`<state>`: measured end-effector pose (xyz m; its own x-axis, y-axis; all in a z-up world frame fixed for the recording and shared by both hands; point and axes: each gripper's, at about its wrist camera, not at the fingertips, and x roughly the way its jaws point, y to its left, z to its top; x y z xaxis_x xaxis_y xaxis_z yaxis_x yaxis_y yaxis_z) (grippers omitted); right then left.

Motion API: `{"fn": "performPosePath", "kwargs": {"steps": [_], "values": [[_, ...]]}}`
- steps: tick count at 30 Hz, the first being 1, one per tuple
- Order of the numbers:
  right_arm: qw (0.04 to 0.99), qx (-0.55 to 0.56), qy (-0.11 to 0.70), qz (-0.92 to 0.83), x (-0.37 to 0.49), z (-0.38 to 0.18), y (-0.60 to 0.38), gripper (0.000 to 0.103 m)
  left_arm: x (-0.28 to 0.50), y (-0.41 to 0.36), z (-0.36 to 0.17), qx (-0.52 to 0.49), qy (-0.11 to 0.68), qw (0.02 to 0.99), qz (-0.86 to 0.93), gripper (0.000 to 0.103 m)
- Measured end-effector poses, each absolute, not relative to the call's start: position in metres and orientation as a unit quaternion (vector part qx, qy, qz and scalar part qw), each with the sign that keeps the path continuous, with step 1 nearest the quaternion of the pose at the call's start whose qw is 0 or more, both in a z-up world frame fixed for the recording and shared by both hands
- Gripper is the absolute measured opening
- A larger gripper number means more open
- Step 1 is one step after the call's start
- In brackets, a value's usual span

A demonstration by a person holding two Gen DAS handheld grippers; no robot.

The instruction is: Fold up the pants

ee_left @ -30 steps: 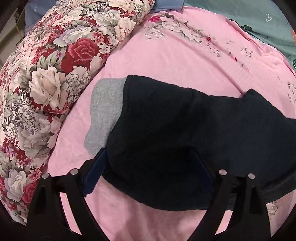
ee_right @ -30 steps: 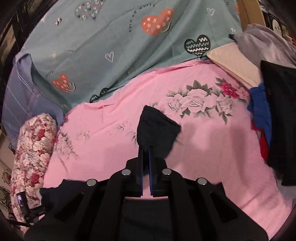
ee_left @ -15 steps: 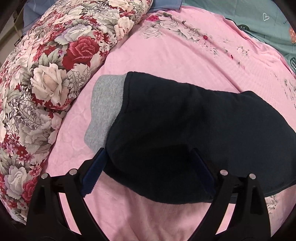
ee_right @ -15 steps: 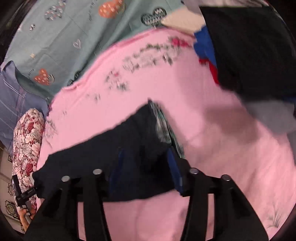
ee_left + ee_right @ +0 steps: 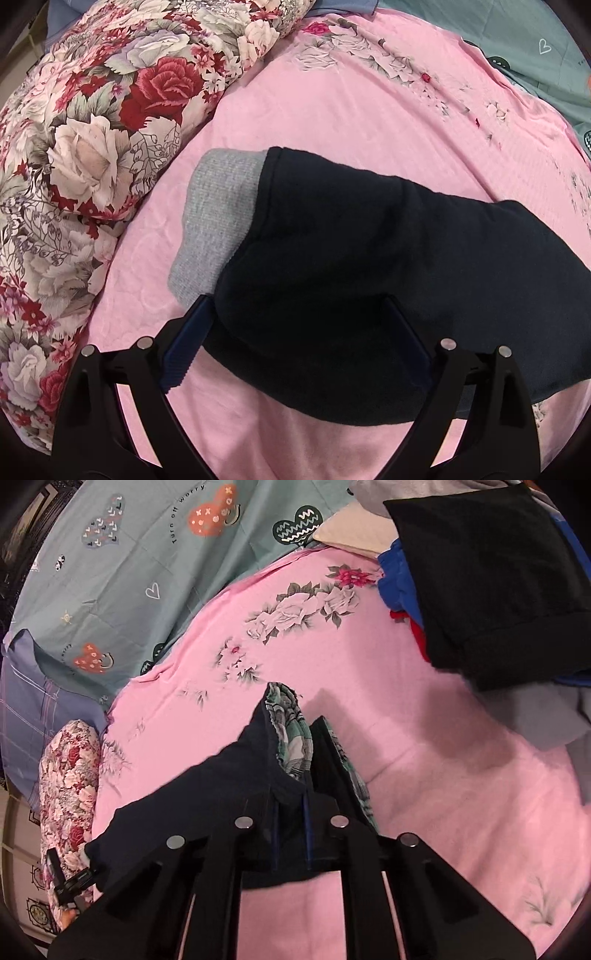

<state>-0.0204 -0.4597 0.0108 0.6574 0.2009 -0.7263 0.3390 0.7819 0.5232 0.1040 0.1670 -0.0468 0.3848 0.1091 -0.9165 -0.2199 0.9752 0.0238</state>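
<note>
The right gripper [image 5: 291,830] had just clamped the dark pants [image 5: 207,812]; the left gripper [image 5: 299,332] gaped around their grey-cuffed end, pointing up-left

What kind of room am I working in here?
Most likely a bedroom, working on a bed: the pants lie on a pink floral bedsheet, with a rose-print pillow alongside and a heart-patterned teal quilt behind.

The left gripper [image 5: 299,314] points steeply down, its jaws spread wide with dark cloth lying between them. The right gripper [image 5: 291,805] tilts downward; its jaws have just been closing and now pinch dark cloth.
</note>
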Motion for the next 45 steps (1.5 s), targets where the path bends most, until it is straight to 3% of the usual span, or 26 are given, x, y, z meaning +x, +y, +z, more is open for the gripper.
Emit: {"fn": "performPosePath", "kwargs": {"steps": [4, 6, 7, 8, 14, 23, 31, 33, 36, 37, 38, 42, 45], "values": [[0.822, 0.302, 0.476, -0.080, -0.021, -0.026, -0.463, 0.016, 0.104, 0.173, -0.045, -0.065, 0.547, 0.829, 0.091, 0.093], [0.832, 0.284, 0.470, -0.086, -0.021, -0.030, -0.460, 0.032, 0.100, 0.171, -0.042, -0.061, 0.546, 0.831, 0.085, 0.093], [0.835, 0.263, 0.471, -0.113, -0.021, -0.024, -0.458, 0.048, 0.097, 0.171, -0.039, -0.058, 0.546, 0.832, 0.082, 0.093], [0.841, 0.245, 0.463, -0.133, -0.022, -0.016, -0.458, 0.050, 0.095, 0.170, -0.036, -0.057, 0.544, 0.833, 0.080, 0.093], [0.902, 0.204, 0.367, -0.105, -0.011, 0.044, -0.438, 0.050, 0.085, 0.153, -0.012, -0.084, 0.508, 0.857, 0.026, 0.093], [0.863, 0.161, 0.432, 0.208, 0.128, 0.025, -0.227, 0.050, 0.109, 0.115, -0.048, -0.041, 0.529, 0.848, 0.009, 0.093], [0.792, 0.068, 0.510, 0.327, 0.185, 0.000, -0.077, 0.049, 0.090, 0.126, -0.052, -0.031, 0.516, 0.856, -0.013, 0.093], [0.781, 0.050, 0.525, 0.334, 0.189, -0.008, -0.060, 0.046, 0.090, 0.126, -0.053, -0.029, 0.517, 0.855, -0.017, 0.093], [0.771, 0.015, 0.539, 0.340, 0.186, -0.018, -0.050, 0.031, 0.091, 0.128, -0.053, -0.031, 0.520, 0.853, -0.023, 0.093], [0.775, 0.000, 0.534, 0.337, 0.183, -0.017, -0.050, 0.019, 0.091, 0.130, -0.052, -0.034, 0.519, 0.853, -0.027, 0.093], [0.776, -0.006, 0.532, 0.339, 0.181, -0.015, -0.050, 0.015, 0.091, 0.132, -0.051, -0.037, 0.519, 0.853, -0.031, 0.093], [0.800, 0.005, 0.500, 0.332, 0.182, -0.001, -0.054, 0.013, 0.095, 0.134, -0.052, -0.047, 0.521, 0.852, -0.032, 0.093], [0.811, -0.009, 0.498, 0.307, 0.189, -0.022, -0.044, 0.016, 0.096, 0.129, -0.053, -0.034, 0.526, 0.849, -0.027, 0.093]]}}
